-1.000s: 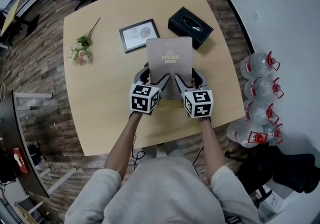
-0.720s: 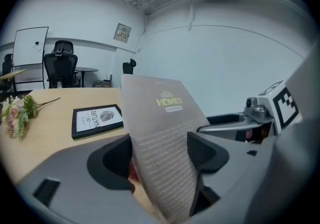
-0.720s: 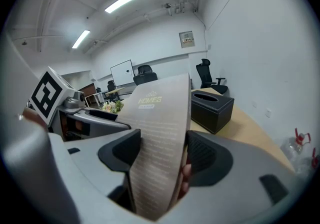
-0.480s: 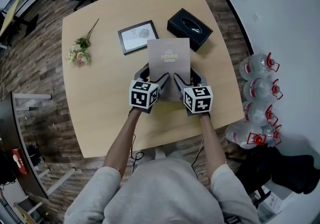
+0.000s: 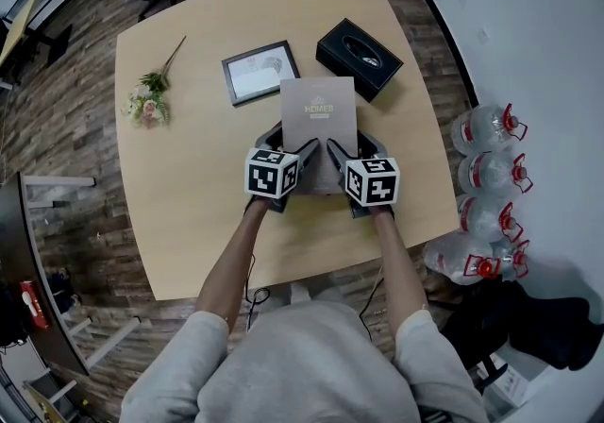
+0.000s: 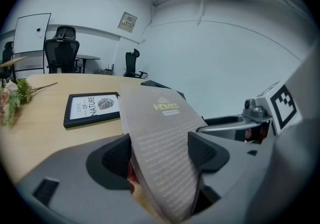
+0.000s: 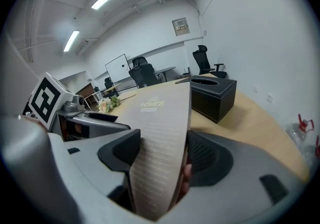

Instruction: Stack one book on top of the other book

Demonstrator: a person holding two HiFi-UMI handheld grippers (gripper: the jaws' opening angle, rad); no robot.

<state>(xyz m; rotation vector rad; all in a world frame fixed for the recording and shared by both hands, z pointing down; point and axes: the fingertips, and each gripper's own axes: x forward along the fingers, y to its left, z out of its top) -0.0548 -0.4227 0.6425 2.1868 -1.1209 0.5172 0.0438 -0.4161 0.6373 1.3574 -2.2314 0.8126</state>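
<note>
The book (image 5: 318, 114) has sunk toward the bench (image 5: 189, 185). My left gripper (image 5: 288, 145) and right gripper (image 5: 353, 147) clamp it, so I lower evenly.

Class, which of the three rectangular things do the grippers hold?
The grey book, clamped by the left gripper and right gripper; the picture frame and black box lie free.

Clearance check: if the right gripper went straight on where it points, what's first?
Right gripper, shut on the book, tilts down: probably bare table first, with the black box beyond. Depth unclear.
</note>
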